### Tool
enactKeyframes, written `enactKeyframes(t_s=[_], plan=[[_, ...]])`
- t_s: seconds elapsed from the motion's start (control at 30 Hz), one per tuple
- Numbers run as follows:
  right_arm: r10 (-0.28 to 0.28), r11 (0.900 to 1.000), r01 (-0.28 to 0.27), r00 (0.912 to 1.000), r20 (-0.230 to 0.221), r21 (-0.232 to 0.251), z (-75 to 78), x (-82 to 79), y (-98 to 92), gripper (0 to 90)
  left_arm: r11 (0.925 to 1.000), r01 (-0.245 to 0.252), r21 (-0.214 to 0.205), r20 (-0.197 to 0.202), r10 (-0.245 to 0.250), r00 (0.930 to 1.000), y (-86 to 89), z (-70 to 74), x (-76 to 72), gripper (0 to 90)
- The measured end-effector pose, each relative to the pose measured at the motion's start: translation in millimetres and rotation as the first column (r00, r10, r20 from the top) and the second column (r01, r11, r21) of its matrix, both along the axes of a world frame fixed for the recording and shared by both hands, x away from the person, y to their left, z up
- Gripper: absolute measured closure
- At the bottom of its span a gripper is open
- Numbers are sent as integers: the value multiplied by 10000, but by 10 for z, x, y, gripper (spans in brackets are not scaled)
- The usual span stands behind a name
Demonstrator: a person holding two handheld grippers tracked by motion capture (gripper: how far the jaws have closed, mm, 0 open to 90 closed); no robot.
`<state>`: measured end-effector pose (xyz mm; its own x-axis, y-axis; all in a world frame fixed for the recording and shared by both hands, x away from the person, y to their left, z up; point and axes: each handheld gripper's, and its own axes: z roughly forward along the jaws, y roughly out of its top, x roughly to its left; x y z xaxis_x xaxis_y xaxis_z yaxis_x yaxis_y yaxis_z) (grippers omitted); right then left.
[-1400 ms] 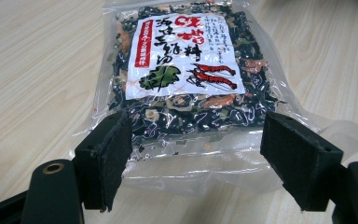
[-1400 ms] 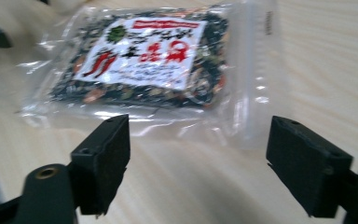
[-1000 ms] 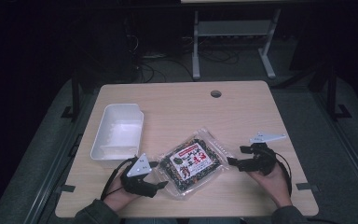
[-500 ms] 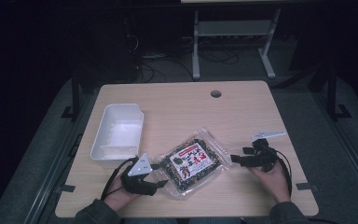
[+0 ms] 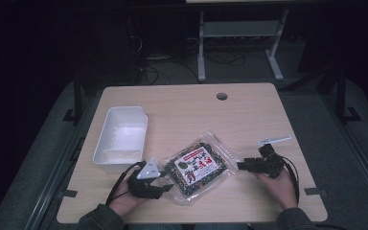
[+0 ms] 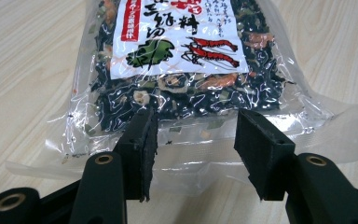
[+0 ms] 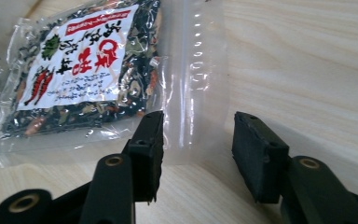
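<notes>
A clear bag of dark dried seaweed mix [image 5: 196, 165] with a red and white label lies flat on the table's near middle. My left gripper [image 5: 165, 178] is at its left end. In the left gripper view the bag [image 6: 182, 56] has its clear sealed edge between the half-closed jaws of my left gripper [image 6: 196, 149], and the pads do not press on it. My right gripper [image 5: 242, 166] is at the bag's right corner. There the bag [image 7: 74, 60] has its clear strip lying between the jaws of my right gripper [image 7: 196, 144], unpinched. Both pairs of jaws have just been closing.
A white rectangular tray [image 5: 122, 136] stands at the left, just beyond the left hand. The wooden table [image 5: 187, 110] has a round cable hole [image 5: 222, 96] at its far side. A metal rack frame [image 5: 239, 33] stands on the floor behind.
The right gripper has crept left up to the bag's right corner. The left hand has stayed at the bag's left end. The bag has not moved.
</notes>
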<state>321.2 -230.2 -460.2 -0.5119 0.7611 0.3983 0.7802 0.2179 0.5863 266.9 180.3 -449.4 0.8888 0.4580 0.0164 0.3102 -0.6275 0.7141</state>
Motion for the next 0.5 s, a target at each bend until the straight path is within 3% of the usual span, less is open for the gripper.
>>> enactKeyframes(t_s=[0.27, 0.5], plan=[[207, 9998, -206, 9994, -277, 35, -48, 22, 75, 580, 9996, 139, 226, -170, -135, 9998, -15, -36, 12, 477], [186, 9996, -180, 9994, -277, 224, -50, 27, 71, 766, 9997, 148, 186, -133, -146, 9998, -15, -32, 17, 468]])
